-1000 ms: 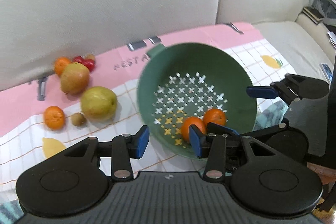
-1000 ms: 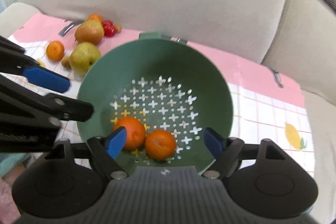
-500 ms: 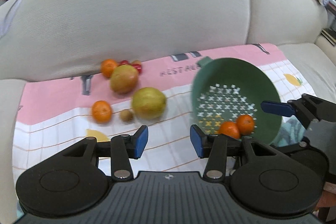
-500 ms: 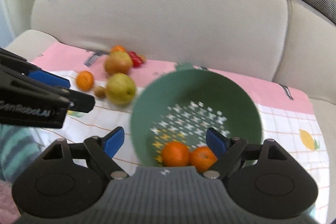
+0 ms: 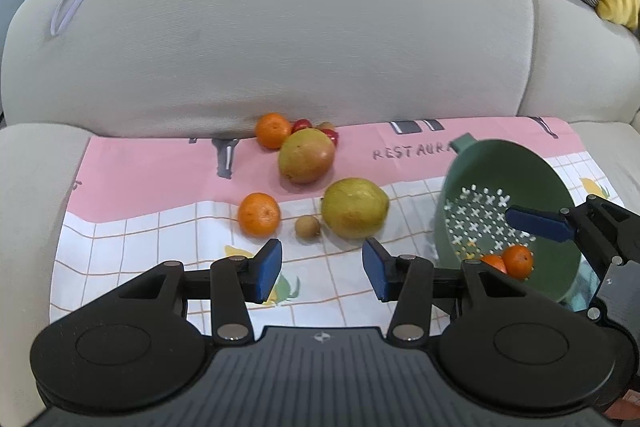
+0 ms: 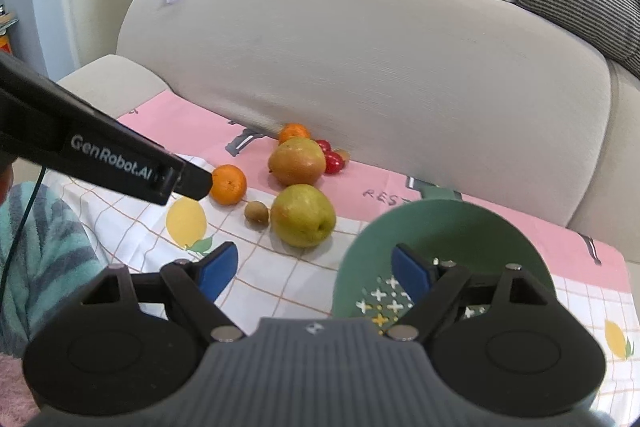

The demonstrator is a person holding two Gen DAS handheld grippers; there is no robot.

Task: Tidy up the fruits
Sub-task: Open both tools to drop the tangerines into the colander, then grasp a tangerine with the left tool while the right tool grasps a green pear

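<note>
Fruits mostly loose on cloth (image 5: 132, 255) over sofa seat: two tangerines (image 5: 259, 214), two pears (image 5: 355, 207), small brown fruit (image 5: 307, 226), red ones (image 5: 331, 135) against backrest. Two more tangerines (image 5: 517, 261) already in green colander (image 5: 460, 195). Change: both grippers pulled back from colander, view now swung toward loose pile. Left gripper (image 5: 320, 265) jaws just been opening, spread, nothing between. Right gripper (image 6: 314, 269) jaws spread, empty, above colander's near rim. Likely meaning: next pick upcoming, near tangerine or pear closest.
</note>
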